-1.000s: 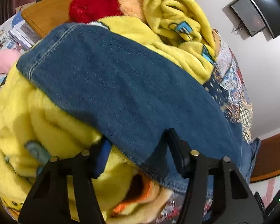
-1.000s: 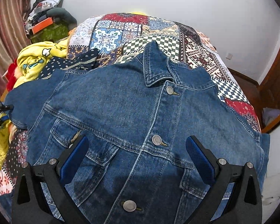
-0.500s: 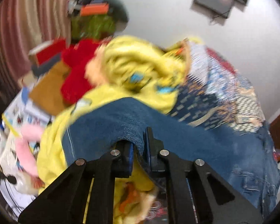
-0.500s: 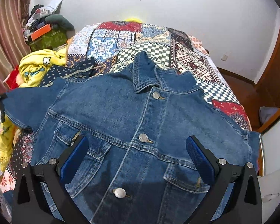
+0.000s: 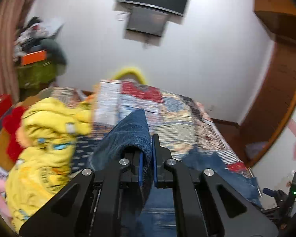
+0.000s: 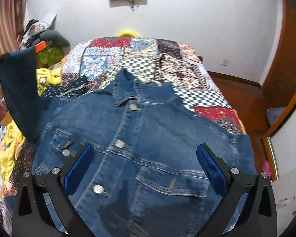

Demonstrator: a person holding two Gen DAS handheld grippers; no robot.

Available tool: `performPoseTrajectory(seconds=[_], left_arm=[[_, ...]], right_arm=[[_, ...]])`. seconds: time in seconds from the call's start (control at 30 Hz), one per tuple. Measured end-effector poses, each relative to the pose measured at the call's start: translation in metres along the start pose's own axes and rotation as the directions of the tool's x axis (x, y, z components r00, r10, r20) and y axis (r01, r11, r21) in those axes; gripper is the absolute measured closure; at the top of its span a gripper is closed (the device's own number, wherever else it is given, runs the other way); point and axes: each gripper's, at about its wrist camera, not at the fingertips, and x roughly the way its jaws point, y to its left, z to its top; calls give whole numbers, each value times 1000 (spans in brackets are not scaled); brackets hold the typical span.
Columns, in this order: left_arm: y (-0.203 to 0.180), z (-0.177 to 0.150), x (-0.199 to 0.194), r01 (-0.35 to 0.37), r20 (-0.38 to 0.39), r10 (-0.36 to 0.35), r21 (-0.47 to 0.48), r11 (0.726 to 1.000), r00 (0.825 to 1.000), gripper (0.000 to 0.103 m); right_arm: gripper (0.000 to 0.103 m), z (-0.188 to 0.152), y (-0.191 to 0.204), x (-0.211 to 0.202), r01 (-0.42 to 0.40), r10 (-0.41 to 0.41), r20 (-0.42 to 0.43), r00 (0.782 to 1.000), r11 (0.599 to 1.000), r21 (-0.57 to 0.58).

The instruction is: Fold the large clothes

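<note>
Denim jacket (image 6: 140, 148), blue and button-fronted, lies face up and spread across a bed covered by a patchwork quilt (image 6: 148, 59), collar toward the far wall and its front closed by metal buttons, with two flapped chest pockets showing. The step in hand looks like the first sleeve fold. The left gripper (image 5: 147, 167) is clamped tight on the cuff end of one sleeve (image 6: 19, 90), the cloth pinched between its blue pads and draped over the tip; in the right wrist view that sleeve stands lifted off the bed at the jacket's left edge, hanging in a dark, stiff slab from the gripper. The right gripper (image 6: 144, 165) hovers above the jacket's lower front with its jaws spread wide, nothing between them and, as far as can be told, not touching the cloth. The next move probably calls for carrying the raised sleeve inward and laying it flat across the chest, keeping the heavy denim from twisting; the free gripper could pin the body so it does not drag. A crumpled yellow blanket (image 5: 47, 148) sits heaped beside the bed, near the lifted sleeve. The left view is blurred, so finer detail there cannot be made out.
</note>
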Motion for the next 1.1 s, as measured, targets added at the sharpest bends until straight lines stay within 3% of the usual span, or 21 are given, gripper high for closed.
performPoseTrajectory(seconds=[0.17, 0.3, 0.43, 0.53, 0.7, 0.8, 0.87, 0.93, 1.0, 1.1], left_arm=[[-76, -20, 39, 91, -96, -84, 73, 993, 992, 97], [-128, -58, 68, 157, -213, -126, 137, 978, 969, 97], [-163, -113, 100, 209, -380, -132, 169, 963, 916, 97], [-182, -147, 110, 236, -460, -111, 224, 945, 881, 97], [-202, -187, 114, 240, -530, -34, 325, 915, 847, 94], [-200, -198, 108, 255, -563, -31, 323, 911, 826, 83], [-192, -199, 101, 264, -580, -43, 301, 916, 813, 60], [-183, -195, 93, 266, -582, -59, 278, 923, 811, 51], [-174, -189, 83, 268, -576, -72, 263, 927, 815, 50], [-153, -173, 63, 261, -542, -86, 254, 931, 836, 40]], right_arm=[[0, -12, -31, -3, -1, 2, -22, 1000, 998, 59], [0, -23, -52, -6, 7, -3, -40, 999, 995, 96], [0, -32, -70, -9, 19, -13, -51, 999, 992, 123], [0, -40, -80, -10, 37, -29, -63, 998, 991, 131], [0, -49, -86, -8, 58, -48, -90, 995, 992, 114], [0, -51, -85, -9, 57, -46, -99, 994, 993, 106], [0, -51, -81, -10, 52, -43, -100, 994, 994, 94], [0, -48, -75, -11, 50, -43, -97, 994, 996, 72], [0, -43, -66, -12, 44, -40, -89, 995, 998, 41], [0, -33, -49, -13, 27, -28, -72, 997, 1000, -6]])
